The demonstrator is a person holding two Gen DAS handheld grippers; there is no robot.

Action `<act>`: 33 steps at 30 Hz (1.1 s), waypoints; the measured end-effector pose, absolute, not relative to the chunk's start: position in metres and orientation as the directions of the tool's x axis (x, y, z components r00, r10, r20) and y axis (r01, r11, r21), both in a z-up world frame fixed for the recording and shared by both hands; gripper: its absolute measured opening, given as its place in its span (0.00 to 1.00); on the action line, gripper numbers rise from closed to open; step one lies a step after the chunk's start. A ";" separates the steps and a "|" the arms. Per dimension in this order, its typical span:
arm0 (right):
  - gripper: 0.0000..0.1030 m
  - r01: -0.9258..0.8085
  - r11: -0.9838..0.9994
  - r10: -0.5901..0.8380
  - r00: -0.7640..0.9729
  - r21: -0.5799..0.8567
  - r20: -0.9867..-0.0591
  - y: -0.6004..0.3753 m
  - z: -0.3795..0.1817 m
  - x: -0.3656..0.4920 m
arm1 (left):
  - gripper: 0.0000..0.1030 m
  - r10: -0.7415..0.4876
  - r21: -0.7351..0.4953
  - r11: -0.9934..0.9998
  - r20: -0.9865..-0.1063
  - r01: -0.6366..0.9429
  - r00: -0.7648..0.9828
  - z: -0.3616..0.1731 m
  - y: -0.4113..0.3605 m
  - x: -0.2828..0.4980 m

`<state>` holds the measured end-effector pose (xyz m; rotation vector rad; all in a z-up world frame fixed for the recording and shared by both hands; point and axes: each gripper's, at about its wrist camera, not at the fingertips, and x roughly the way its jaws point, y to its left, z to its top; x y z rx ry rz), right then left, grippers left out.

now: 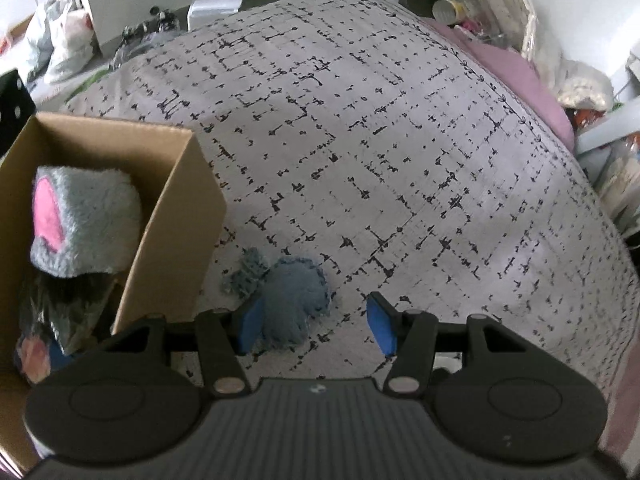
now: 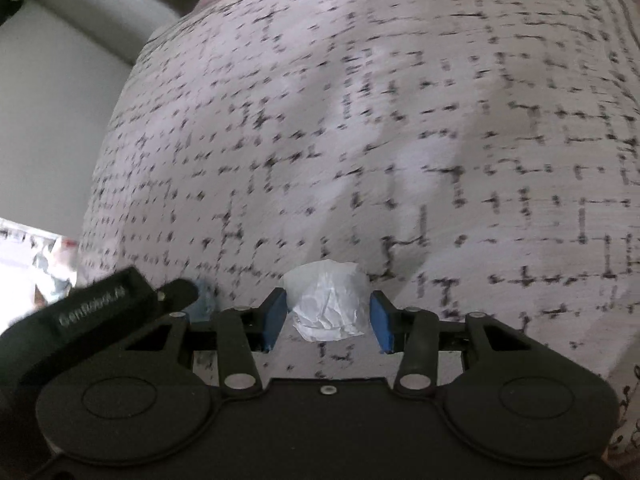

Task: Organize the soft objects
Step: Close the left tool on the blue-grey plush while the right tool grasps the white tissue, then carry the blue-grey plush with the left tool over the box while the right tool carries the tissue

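Left claw (image 1: pixel 314 322) hangs over the bed with its blue pads well apart, about half open, gripping nothing; a blue-grey fuzzy cloth (image 1: pixel 290 304) lies on the bedspread (image 1: pixel 400 140) beneath it, bunched against the inner face of the left pad and clear of the right one. Whether that pad actually touches the cloth cannot be told from this angle. Just left of the cloth stands an open cardboard box (image 1: pixel 176 224), and inside it sits a grey plush piece with a pink patch (image 1: pixel 80 224) on top of darker soft things that are too shadowed to make out. The right claw (image 2: pixel 328 318) points down at the same patterned bedspread (image 2: pixel 360 120), its jaws part-way open with a crumpled white tissue (image 2: pixel 326 304) between the pads. The tissue lies on the cover; narrow gaps seem to show on both sides of it, so the pads do not appear to press on it, though the view is blurred. At the left edge of the right wrist view the other claw's black body (image 2: pixel 100 304) pokes in, close beside.
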<state>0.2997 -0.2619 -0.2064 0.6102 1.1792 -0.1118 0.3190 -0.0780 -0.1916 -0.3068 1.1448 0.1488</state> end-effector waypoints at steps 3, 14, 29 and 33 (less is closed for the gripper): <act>0.43 0.424 0.819 0.208 0.408 0.386 -0.889 -0.269 -0.206 0.298 | 0.54 0.005 -0.106 0.962 -0.916 -0.253 0.402 -0.197 -0.084 0.322; 0.44 0.443 0.798 0.225 0.411 0.409 -0.883 -0.277 -0.209 0.302 | 0.54 0.149 0.103 0.984 -0.921 -0.146 0.359 -0.222 -0.108 0.333; 0.43 0.410 0.805 0.254 0.416 0.430 -0.873 -0.274 -0.207 0.303 | 0.24 0.087 0.037 0.990 -0.916 -0.134 0.392 -0.216 -0.104 0.332; 0.43 0.380 0.815 0.259 0.435 0.437 -0.862 -0.271 -0.200 0.302 | 0.24 0.045 -0.017 0.990 -0.904 -0.141 0.424 -0.198 -0.102 0.326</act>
